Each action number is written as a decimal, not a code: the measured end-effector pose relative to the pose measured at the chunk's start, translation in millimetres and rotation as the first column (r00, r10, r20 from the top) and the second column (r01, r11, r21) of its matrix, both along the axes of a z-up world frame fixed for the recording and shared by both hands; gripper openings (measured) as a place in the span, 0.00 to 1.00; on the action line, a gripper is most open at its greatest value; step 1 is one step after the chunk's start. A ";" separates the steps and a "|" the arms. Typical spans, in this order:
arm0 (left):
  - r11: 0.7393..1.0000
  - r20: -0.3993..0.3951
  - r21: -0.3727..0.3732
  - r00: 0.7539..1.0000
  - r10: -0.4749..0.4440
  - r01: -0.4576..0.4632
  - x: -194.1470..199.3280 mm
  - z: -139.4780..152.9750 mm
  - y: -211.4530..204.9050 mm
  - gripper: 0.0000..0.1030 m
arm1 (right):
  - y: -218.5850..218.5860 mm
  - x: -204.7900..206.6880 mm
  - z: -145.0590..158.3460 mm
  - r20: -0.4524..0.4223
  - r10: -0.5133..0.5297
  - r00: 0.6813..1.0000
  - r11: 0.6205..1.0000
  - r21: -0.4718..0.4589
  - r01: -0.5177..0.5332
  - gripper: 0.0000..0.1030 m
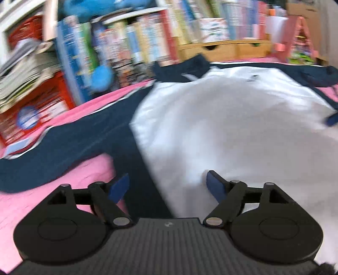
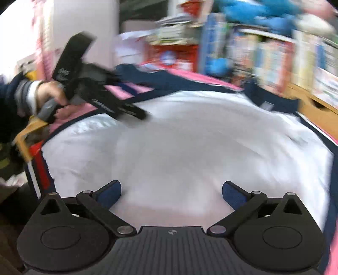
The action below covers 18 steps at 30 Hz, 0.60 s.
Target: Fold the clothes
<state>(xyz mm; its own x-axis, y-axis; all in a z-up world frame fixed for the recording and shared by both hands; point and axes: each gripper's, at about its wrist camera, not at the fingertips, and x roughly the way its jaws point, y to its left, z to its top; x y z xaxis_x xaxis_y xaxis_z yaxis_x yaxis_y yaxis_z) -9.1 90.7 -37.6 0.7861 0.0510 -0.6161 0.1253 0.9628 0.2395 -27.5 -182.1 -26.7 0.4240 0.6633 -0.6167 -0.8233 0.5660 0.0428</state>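
Right hand-held gripper (image 2: 171,191) gapes empty above the white shirt (image 2: 190,143) (navy-trimmed).

1. The shirt (image 1: 221,118) has a plain white body with navy sleeves and a navy collar; a thin white stripe runs along the sleeve (image 1: 69,146) edge.
2. In the right wrist view the shirt's hem (image 2: 41,169) shows navy, white and red bands.
3. The cover (image 1: 88,175) under the shirt is plain pink.
4. The left gripper (image 1: 168,187) has a black body and dark blue pads.
5. The right gripper (image 2: 171,193) is likewise black with dark blue pads.
6. The books (image 1: 135,42) behind show blurred spines in blue, red, green, white and pink.
7. The drawer box (image 1: 224,49) is light wood-coloured.
8. A soft toy (image 2: 262,14) is bright blue.
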 end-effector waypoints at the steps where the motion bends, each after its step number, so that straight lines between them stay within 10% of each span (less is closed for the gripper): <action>1: 0.999 0.010 0.020 1.000 0.028 -0.028 -7.2 0.6 4.1 0.79 | -11.7 -3.7 0.5 -0.016 -0.053 0.998 0.999 0.000 0.053 1.00; 4: 0.997 0.046 0.037 0.996 0.070 -0.072 -38.4 5.2 13.2 0.75 | -50.7 -18.3 2.8 -0.037 -0.301 0.953 0.953 -0.010 0.301 1.00; 8: 1.000 0.147 -0.017 0.989 -0.003 0.006 -104.0 16.8 8.0 0.77 | -68.5 -88.8 9.3 0.151 -0.450 0.880 0.892 0.026 0.452 1.00; 13: 0.991 0.215 -0.004 0.968 -0.128 0.132 -179.3 16.7 -34.1 0.85 | -34.2 -187.0 0.7 0.420 -0.349 0.838 0.929 0.038 0.367 1.00; 18: 0.945 0.198 0.191 0.933 -0.302 0.265 -219.6 -10.1 -88.2 0.85 | 14.9 -232.7 -29.2 0.487 -0.121 0.865 0.978 -0.089 0.187 1.00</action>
<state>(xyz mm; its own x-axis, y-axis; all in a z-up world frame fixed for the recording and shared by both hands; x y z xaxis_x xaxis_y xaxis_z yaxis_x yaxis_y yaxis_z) -228.7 2.4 -47.7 0.8973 -0.1112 -0.4271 0.3134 0.8419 0.4393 -260.2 -167.2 -55.9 0.7781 0.4941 -0.3879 -0.6261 0.6605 -0.4145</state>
